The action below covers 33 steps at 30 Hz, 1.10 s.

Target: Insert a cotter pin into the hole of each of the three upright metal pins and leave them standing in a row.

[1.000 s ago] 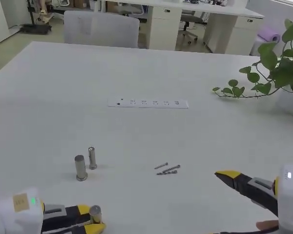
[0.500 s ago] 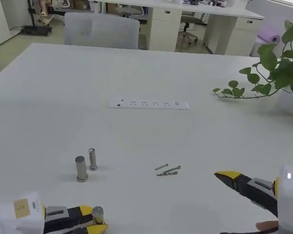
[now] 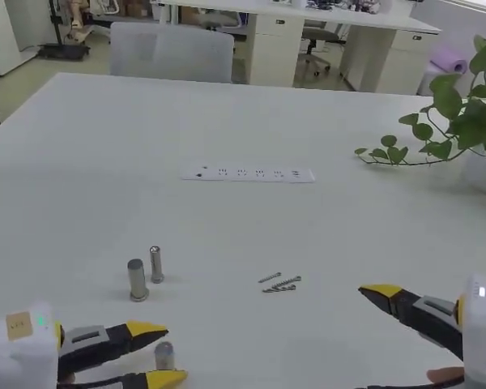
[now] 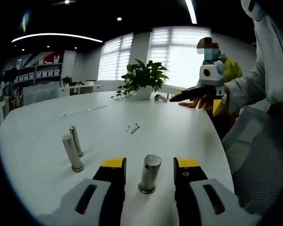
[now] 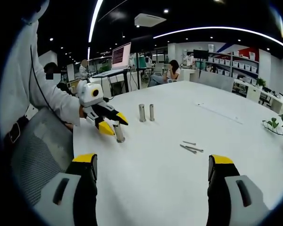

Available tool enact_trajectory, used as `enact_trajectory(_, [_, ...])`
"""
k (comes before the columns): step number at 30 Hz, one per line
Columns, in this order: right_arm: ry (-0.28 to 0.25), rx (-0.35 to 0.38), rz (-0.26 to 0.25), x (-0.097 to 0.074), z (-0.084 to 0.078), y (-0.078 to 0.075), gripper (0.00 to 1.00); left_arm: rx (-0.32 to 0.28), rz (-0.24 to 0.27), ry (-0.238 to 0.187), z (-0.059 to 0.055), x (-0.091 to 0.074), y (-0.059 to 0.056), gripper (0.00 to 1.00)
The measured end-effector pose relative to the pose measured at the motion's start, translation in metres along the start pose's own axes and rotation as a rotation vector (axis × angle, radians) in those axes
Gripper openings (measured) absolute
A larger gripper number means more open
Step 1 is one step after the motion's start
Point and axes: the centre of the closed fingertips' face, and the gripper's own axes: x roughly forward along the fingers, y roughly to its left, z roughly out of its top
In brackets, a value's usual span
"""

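Black-jawed, yellow-tipped left gripper (image 3: 168,353): grey plate on the upper jaw and a white boxy housing at 8 o'clock in the head view. The tan square sticker (image 3: 19,326) sits on top, a small green light at its 3 o'clock. Right gripper (image 5: 153,159) is the same make, with yellow caps, pale grey jaw bodies and a dark slot in each. Person wears a loose, creased white long sleeve (image 4: 257,77) and a dark belt (image 5: 13,131). A thin dark cord (image 5: 34,75) runs over the shirt.
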Motion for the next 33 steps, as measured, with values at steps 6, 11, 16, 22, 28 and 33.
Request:
enact_trajectory(6, [0.002, 0.001, 0.004, 0.001, -0.002, 0.001, 1.0, -0.039, -0.04, -0.035, 0.017, -0.01, -0.008, 0.51])
enact_trajectory(11, [0.012, -0.003, 0.01, 0.002, -0.005, 0.002, 1.0, -0.051, -0.067, -0.048, 0.027, -0.017, -0.016, 0.62])
enact_trajectory(16, [0.014, 0.003, 0.009, 0.002, -0.008, 0.001, 1.0, -0.039, -0.08, -0.026, 0.032, -0.027, -0.021, 0.67])
enact_trajectory(22, [0.019, 0.007, 0.01, 0.001, -0.012, 0.0, 1.0, -0.02, -0.077, -0.011, 0.036, -0.04, -0.022, 0.76])
enact_trajectory(28, [0.025, 0.008, 0.011, 0.002, -0.015, 0.0, 1.0, -0.013, -0.064, 0.018, 0.035, -0.051, -0.021, 0.87])
enact_trajectory(33, [0.029, 0.009, 0.016, 0.002, -0.017, -0.001, 1.0, -0.009, -0.05, 0.008, 0.038, -0.054, -0.018, 0.94])
